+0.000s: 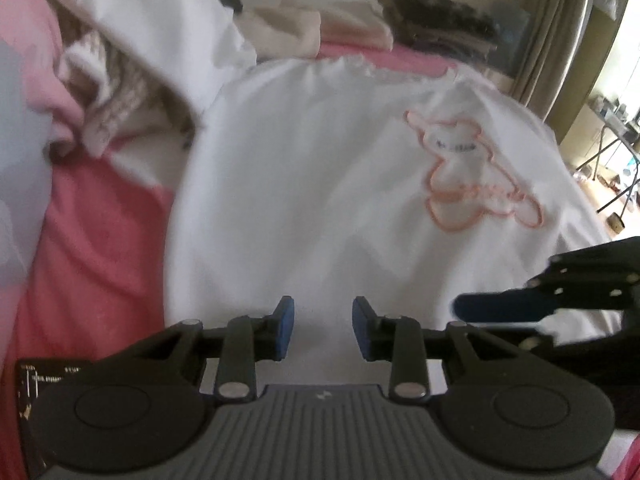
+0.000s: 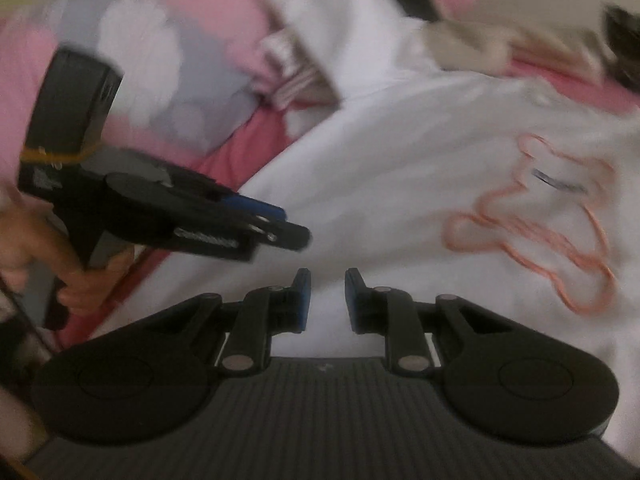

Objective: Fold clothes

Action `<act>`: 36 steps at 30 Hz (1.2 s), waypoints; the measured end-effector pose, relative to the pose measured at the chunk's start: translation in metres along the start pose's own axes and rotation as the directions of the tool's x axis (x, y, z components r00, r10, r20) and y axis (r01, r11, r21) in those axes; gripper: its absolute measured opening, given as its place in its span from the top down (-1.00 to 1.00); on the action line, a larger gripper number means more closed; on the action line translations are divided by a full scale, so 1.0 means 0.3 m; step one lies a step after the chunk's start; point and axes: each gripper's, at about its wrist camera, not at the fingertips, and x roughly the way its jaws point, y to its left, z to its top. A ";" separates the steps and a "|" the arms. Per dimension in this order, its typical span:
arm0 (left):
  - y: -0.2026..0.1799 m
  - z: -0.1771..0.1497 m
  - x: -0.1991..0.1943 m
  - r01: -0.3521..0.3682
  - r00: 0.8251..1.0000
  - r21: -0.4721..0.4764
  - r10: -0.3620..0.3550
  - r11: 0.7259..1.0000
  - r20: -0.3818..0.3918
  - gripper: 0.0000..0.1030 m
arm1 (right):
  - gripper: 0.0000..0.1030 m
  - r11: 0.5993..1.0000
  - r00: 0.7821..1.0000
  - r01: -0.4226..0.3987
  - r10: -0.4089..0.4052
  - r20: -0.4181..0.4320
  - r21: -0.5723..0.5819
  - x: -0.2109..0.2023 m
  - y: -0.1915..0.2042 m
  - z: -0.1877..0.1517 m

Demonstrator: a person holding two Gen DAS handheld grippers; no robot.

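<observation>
Nearest in each wrist view, both grippers hover low over the near edge of a white T-shirt [image 1: 304, 184] spread on a bed. The left gripper [image 1: 323, 330] has its blue-padded fingers [image 1: 285, 326] spread, with only white cloth showing in the gap and nothing pinched. The right gripper [image 2: 325, 300] is likewise parted and empty above the same hem area. In the left view the right gripper comes in from the right side just beside the left one, so the two sit close together, which in my judgement suits taking the near edge at two points. Whether that grip would start a fold or carry on one I cannot tell. In the right view a hand [image 2: 60, 264] holds the handle of the left gripper. The shirt lies fairly flat, print side up, its orange-outlined bear print [image 1: 472, 176] toward the far right, so it seems laid out for folding, not yet a compact bundle. Under it is the pink bedsheet [image 1: 96, 240]. Farther left lies a loose heap with a striped garment [image 1: 116, 92] and another white garment [image 1: 160, 12]. At the far edge sits a stack of folded clothes [image 1: 340, 28], beige then dark, probably kept clear of the working area.
</observation>
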 end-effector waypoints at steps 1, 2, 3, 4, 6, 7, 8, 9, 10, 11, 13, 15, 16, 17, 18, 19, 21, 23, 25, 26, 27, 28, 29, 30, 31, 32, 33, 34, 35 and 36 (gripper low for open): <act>-0.001 -0.008 0.004 -0.001 1.000 0.002 0.001 1.000 -0.008 0.35 | 0.66 1.000 0.999 0.019 -0.019 -0.032 -0.024 0.024 0.013 -0.013; -0.001 -0.016 0.008 -0.001 1.000 0.003 0.001 1.000 -0.015 0.35 | 0.66 0.999 0.997 0.035 -0.037 -0.061 -0.035 0.034 0.016 -0.039; -0.002 -0.024 0.013 -0.002 1.000 0.005 0.002 1.000 -0.023 0.35 | 0.66 0.998 0.996 0.044 -0.046 -0.079 -0.039 0.034 0.016 -0.070; -0.002 -0.032 0.017 -0.003 1.000 0.006 0.003 1.000 -0.030 0.35 | 0.66 0.998 0.995 0.045 -0.047 -0.085 -0.033 0.015 0.014 -0.101; 0.000 -0.043 0.024 -0.003 0.999 0.005 0.004 1.000 -0.039 0.35 | 0.66 0.999 0.994 0.034 -0.031 -0.105 0.026 -0.047 0.002 -0.146; 0.005 -0.043 0.025 -0.002 0.999 -0.003 0.002 1.000 -0.038 0.35 | 0.66 0.998 0.993 0.030 -0.022 -0.119 0.060 -0.077 -0.004 -0.166; 0.008 -0.041 0.031 0.000 0.999 -0.012 0.000 1.000 -0.036 0.35 | 0.66 0.996 0.991 0.025 -0.014 -0.134 0.087 -0.109 -0.007 -0.191; 0.008 -0.040 0.032 -0.003 0.999 -0.013 0.002 1.000 -0.034 0.35 | 0.66 0.994 0.989 0.021 -0.005 -0.151 0.109 -0.144 -0.008 -0.219; 0.008 -0.040 0.030 -0.007 0.999 -0.011 0.007 1.000 -0.032 0.35 | 0.66 0.992 0.986 0.018 0.003 -0.165 0.127 -0.175 -0.008 -0.242; 0.007 -0.039 0.028 -0.011 1.000 -0.008 0.011 1.000 -0.029 0.35 | 0.66 0.990 0.984 0.015 0.010 -0.178 0.142 -0.203 -0.006 -0.263; 0.006 -0.038 0.024 -0.020 1.000 -0.003 0.020 1.000 -0.024 0.35 | 0.65 0.985 0.979 0.010 0.025 -0.203 0.172 -0.259 -0.004 -0.303; 0.005 -0.038 0.020 -0.028 0.999 0.002 0.028 1.000 -0.019 0.35 | 0.65 0.981 0.974 0.010 0.035 -0.225 0.196 -0.299 -0.006 -0.333; 0.004 -0.037 0.017 -0.032 0.999 0.005 0.033 0.999 -0.016 0.35 | 0.65 0.979 0.971 0.006 0.044 -0.237 0.203 -0.314 -0.008 -0.338; 0.004 -0.037 0.015 -0.037 0.999 0.007 0.037 0.999 -0.014 0.32 | 0.65 0.978 0.968 0.002 0.051 -0.245 0.209 -0.325 -0.011 -0.333; 0.003 -0.037 0.013 -0.041 0.999 0.010 0.041 0.999 -0.011 0.27 | 0.64 0.977 0.969 0.005 0.047 -0.243 0.212 -0.334 -0.017 -0.323; -0.005 -0.039 0.011 -0.036 0.999 0.018 0.036 0.999 -0.011 0.25 | 0.64 0.979 0.974 0.021 0.025 -0.223 0.203 -0.340 -0.026 -0.308; -0.030 -0.046 0.007 -0.017 1.000 0.039 0.017 0.999 -0.012 0.23 | 0.63 0.982 0.986 0.068 -0.039 -0.165 0.175 -0.344 -0.050 -0.270; -0.055 -0.052 0.002 0.002 1.000 0.060 -0.002 0.998 -0.014 0.20 | 0.63 0.971 0.987 0.132 -0.110 -0.115 0.199 -0.324 -0.103 -0.234; -0.080 -0.059 -0.003 0.021 1.000 0.081 -0.020 0.996 -0.016 0.10 | 0.63 0.949 0.982 0.183 -0.163 -0.098 0.256 -0.311 -0.155 -0.233; -0.092 -0.062 -0.005 0.031 0.999 0.092 -0.030 0.995 -0.018 0.06 | 0.63 0.939 0.978 0.204 -0.182 -0.101 0.276 -0.327 -0.163 -0.255; -0.105 -0.065 -0.007 0.041 0.999 0.102 -0.039 0.994 -0.019 0.04 | 0.63 0.928 0.974 0.224 -0.201 -0.105 0.297 -0.343 -0.170 -0.277; -0.117 -0.069 -0.010 0.050 0.999 0.113 -0.048 0.992 -0.020 0.03 | 0.64 0.917 0.969 0.244 -0.220 -0.110 0.317 -0.359 -0.177 -0.299; -0.130 -0.072 -0.012 0.060 0.998 0.123 -0.057 0.991 -0.022 -0.01 | 0.64 0.904 0.964 0.263 -0.238 -0.115 0.337 -0.375 -0.185 -0.321; -0.142 -0.075 -0.014 0.069 0.998 0.133 -0.067 0.989 -0.024 -0.04 | 0.64 0.891 0.959 0.283 -0.257 -0.120 0.356 -0.391 -0.192 -0.343; -0.155 -0.079 -0.017 0.079 0.997 0.144 -0.076 0.986 -0.025 -0.05 | 0.64 0.876 0.953 0.302 -0.275 -0.126 0.375 -0.407 -0.200 -0.365; -0.167 -0.082 -0.019 0.088 0.996 0.154 -0.085 0.984 -0.027 -0.07 | 0.64 0.861 0.947 0.321 -0.292 -0.132 0.394 -0.423 -0.207 -0.388; -0.180 -0.085 -0.021 0.098 0.995 0.164 -0.094 0.982 -0.029 -0.10 | 0.63 0.845 0.941 0.339 -0.310 -0.138 0.413 -0.439 -0.214 -0.410; -0.192 -0.089 -0.024 0.107 0.994 0.175 -0.103 0.979 -0.031 -0.12 | 0.62 0.821 0.934 0.357 -0.325 -0.148 0.445 -0.465 -0.223 -0.438; -0.204 -0.092 -0.026 0.117 0.993 0.185 -0.112 0.976 -0.033 -0.14 | 0.61 0.790 0.927 0.374 -0.339 -0.161 0.487 -0.500 -0.232 -0.471; -0.217 -0.095 -0.028 0.126 0.992 0.195 -0.121 0.973 -0.035 -0.17 | 0.61 0.755 0.919 0.390 -0.352 -0.176 0.527 -0.534 -0.241 -0.505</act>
